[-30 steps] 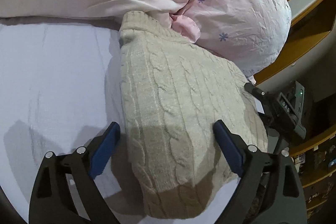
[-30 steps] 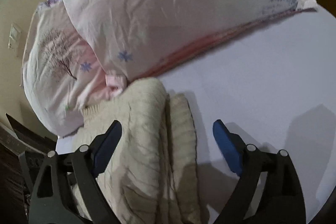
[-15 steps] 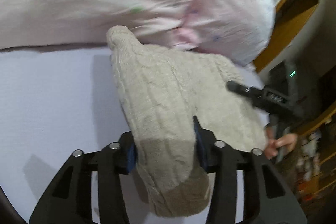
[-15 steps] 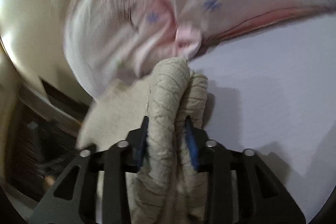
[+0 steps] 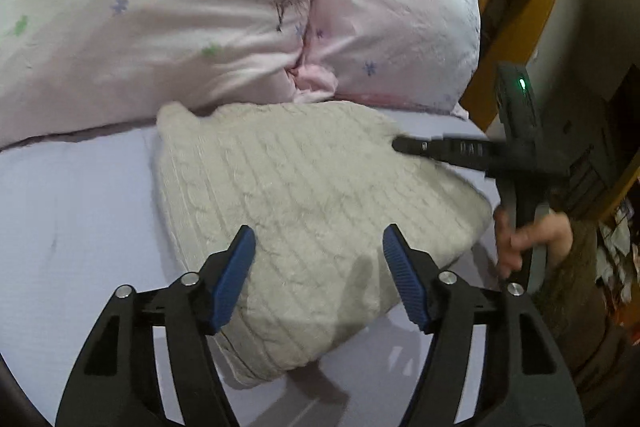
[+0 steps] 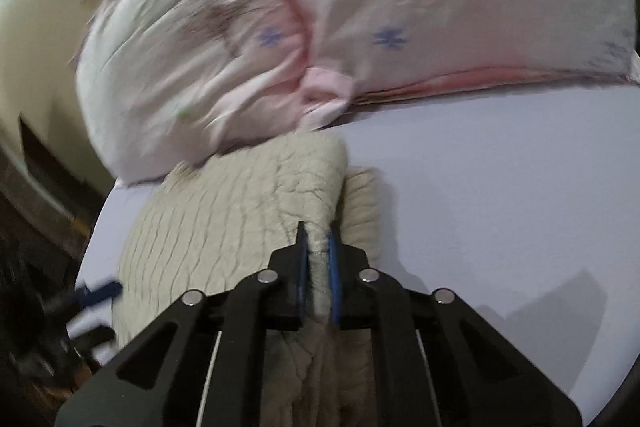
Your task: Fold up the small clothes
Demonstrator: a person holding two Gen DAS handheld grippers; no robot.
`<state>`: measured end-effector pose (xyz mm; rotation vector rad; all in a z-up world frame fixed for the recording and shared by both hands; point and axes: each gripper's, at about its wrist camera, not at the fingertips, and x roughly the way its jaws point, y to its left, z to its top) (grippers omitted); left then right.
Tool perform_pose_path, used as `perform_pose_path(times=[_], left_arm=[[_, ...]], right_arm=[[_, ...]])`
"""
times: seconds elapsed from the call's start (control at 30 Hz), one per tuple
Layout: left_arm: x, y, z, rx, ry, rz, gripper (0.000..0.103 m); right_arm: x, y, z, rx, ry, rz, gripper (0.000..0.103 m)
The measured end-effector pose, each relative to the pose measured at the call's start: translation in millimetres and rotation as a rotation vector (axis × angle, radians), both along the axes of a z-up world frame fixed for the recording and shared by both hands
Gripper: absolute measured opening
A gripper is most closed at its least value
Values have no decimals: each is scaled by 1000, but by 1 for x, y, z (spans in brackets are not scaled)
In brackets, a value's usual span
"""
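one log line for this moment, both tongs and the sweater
left tongs: open over cable-knit sweater | right tongs: shut on sweater fold | sweater: on bed sheet, against pink duvet

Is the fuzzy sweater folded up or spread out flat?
Folded. The sweater lies doubled in thick layers on the bed sheet, one fold pinched in the right tongs.

Left claw (image 5: 319, 277) — off sweater (image 5: 312, 195) now

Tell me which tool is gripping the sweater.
The right tool: its blue pads are pinched shut on a fold of the sweater. The left tool is open above it.
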<state>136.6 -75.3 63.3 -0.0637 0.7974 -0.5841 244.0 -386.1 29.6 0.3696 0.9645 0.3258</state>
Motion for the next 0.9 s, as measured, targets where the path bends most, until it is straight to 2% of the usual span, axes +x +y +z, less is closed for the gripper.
perform_pose_path(times=[0.1, 0.17, 0.2, 0.23, 0.27, 0.3, 0.33, 0.37, 0.43, 0.5, 0.57, 0.73, 0.9], left_arm=[[-5, -9, -5, 76, -49, -1, 67], [-12, -7, -1, 72, -58, 10, 67], [-17, -3, 3, 52, -57, 20, 68], [-23, 3, 6, 37, -57, 31, 68], [-30, 8, 8, 26, -59, 49, 72], [-39, 17, 10, 27, -67, 86, 84], [-46, 22, 10, 39, -69, 126, 91], [-51, 27, 9, 60, -67, 172, 98], [-62, 33, 0, 115, -44, 252, 100], [-67, 33, -13, 147, 13, 277, 102], [-65, 27, -25, 168, 51, 267, 102], [-63, 13, -41, 252, 77, 256, 102], [-60, 6, -50, 309, 91, 269, 102]], right_arm=[[-3, 10, 3, -79, -18, 9, 14], [-17, 12, 16, -88, -48, -4, 36], [-31, 9, 26, -93, -85, -12, 40], [-46, 5, 37, -99, -126, -16, 56], [-63, 2, 47, -117, -162, -28, 84], [-75, 1, 54, -132, -190, -37, 96], [-92, 0, 59, -139, -222, -34, 101], [-107, 0, 62, -148, -236, -23, 101], [-122, 11, 59, -213, -216, -35, 101], [-132, 21, 47, -309, -160, -56, 101], [-138, 34, 34, -353, -125, -48, 101], [-136, 63, 5, -361, -34, 18, 101], [-136, 80, -6, -415, -16, 52, 101]])
